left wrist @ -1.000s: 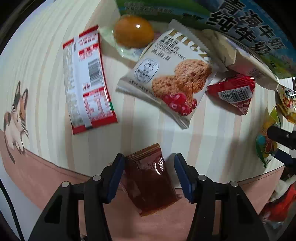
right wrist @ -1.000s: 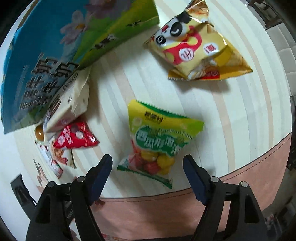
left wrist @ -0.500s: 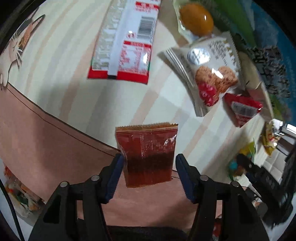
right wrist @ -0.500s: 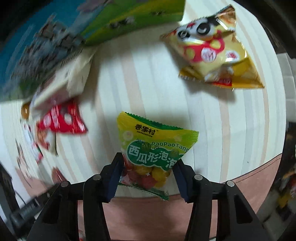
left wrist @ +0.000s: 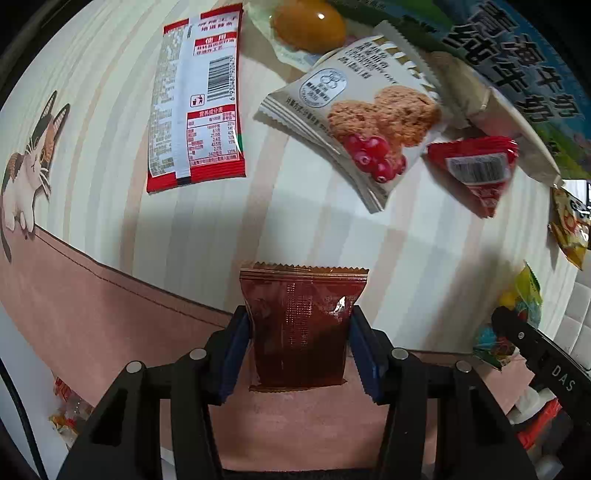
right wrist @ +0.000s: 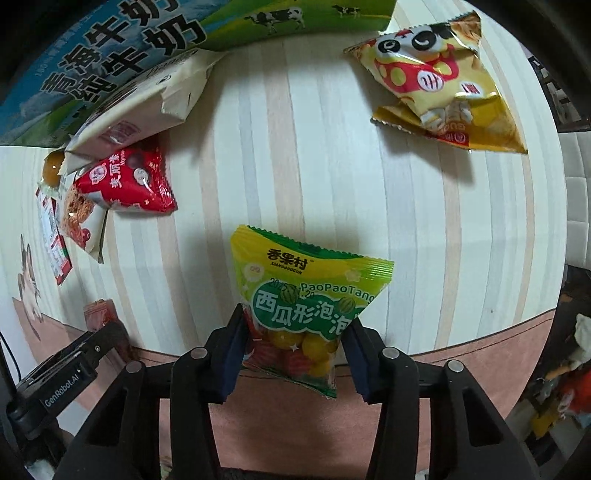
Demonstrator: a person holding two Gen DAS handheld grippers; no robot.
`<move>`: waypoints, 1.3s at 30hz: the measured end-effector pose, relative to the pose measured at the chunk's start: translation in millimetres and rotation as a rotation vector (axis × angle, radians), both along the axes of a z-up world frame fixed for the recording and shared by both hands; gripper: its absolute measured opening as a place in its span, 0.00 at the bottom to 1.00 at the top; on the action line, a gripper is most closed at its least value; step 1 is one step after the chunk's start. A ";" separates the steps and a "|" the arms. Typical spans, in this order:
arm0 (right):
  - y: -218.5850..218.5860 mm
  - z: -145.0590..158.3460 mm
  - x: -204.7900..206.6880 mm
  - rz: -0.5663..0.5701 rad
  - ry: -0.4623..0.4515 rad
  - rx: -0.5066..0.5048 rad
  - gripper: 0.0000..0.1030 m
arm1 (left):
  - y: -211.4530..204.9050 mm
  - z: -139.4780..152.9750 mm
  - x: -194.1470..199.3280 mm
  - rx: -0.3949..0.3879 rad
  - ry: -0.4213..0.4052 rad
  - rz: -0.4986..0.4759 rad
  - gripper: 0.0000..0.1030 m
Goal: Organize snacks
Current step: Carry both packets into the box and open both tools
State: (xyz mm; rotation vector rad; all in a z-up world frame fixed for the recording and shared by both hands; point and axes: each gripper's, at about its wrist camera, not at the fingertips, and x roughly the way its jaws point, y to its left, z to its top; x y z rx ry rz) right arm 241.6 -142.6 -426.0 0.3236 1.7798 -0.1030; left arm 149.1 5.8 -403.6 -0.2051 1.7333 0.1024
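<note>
Two packets are up off the surface (right wrist: 332,147) at once, one per hand.

Left gripper (left wrist: 299,347): jaws clamped on the dark red sachet (left wrist: 301,325), pads pressing its two side edges at about mid-height. Sachet hangs clear above the pink border of the cloth. Long axis runs 6 to 12 in the left wrist view, serrated seal at 12, lower seal at 6 below the pads.

Right gripper (right wrist: 295,343): jaws clamped on the green-yellow candy bag (right wrist: 299,306), gripping the lower half where the round sweets sit. Long axis roughly 6 to 12, tipped a little toward 11; flared top seal up, bottom seal toward 5.

Handling, as judged: both are light, thin film, soft and crinkly. The sachet looks flat and limp, so a side pinch buckles it; the film is glossy and may slide. The candy bag is lumpy, its loose sweets shifting under pressure; a hold across the filled belly seems surer than the seal.

Lying on the striped surface: cookie packet (left wrist: 354,122) at 12 to 1 of the sachet, small red triangular pack (left wrist: 476,166) at 2, long red-white wrapper (left wrist: 197,96) at 11, orange jelly cup (left wrist: 308,24) at 12. Yellow panda bag (right wrist: 436,81) sits at 1 of the candy bag, milk carton box (right wrist: 110,59) at 10 to 11.
</note>
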 end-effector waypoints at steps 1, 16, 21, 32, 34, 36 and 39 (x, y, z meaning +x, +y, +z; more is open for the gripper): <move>-7.3 1.3 0.9 -0.001 -0.003 0.007 0.49 | -0.3 4.4 -3.1 -0.001 -0.010 -0.003 0.48; -49.5 153.1 56.2 0.002 -0.243 0.190 0.48 | -43.2 201.1 86.9 -0.134 -0.338 -0.162 0.48; -64.9 195.7 126.9 0.060 -0.328 0.128 0.48 | -55.8 240.3 163.5 -0.089 -0.406 -0.225 0.48; -100.8 174.9 279.7 0.098 -0.270 -0.064 0.48 | -57.9 198.9 318.7 0.020 -0.336 -0.337 0.49; -103.4 160.2 296.1 0.102 -0.246 -0.098 0.48 | -57.3 188.8 340.3 0.041 -0.306 -0.345 0.49; -108.1 149.9 305.5 0.105 -0.240 -0.114 0.48 | -55.0 180.7 357.1 0.048 -0.278 -0.349 0.49; -111.8 133.2 319.6 0.093 -0.224 -0.116 0.48 | -50.5 164.8 376.8 0.067 -0.213 -0.313 0.49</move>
